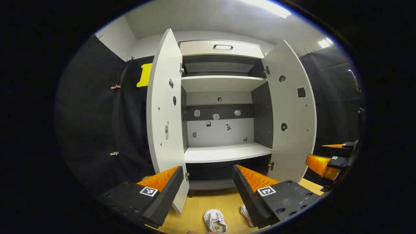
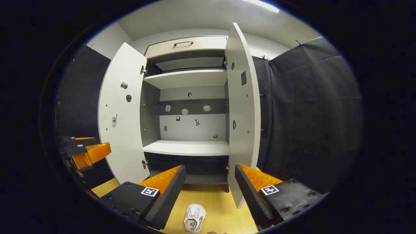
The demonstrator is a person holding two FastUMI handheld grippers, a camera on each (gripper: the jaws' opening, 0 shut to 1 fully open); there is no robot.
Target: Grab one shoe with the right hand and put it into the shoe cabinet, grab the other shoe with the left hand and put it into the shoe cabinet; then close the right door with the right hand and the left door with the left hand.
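1. Shoes: I see one shoe (image 2: 194, 221) on the floor (image 2: 214, 201) below and ahead of my right gripper (image 2: 209, 191), between its fingers, long axis pointing roughly toward the cabinet (image 2: 187, 148).
2. In the left gripper view, two shoes lie below the left gripper (image 1: 208, 191); both look equally near.
3. Both grippers hover level, jaws spread, holding nothing.
4. Doors: both wide open.

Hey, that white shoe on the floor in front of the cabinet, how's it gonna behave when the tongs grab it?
The white shoe looks small, so probably light. Its upper appears soft and laced, so it may squash or flop unless pinched at a firmer edge. It lies flat on the smooth wooden floor, so a nudge would likely slide it, not roll it.
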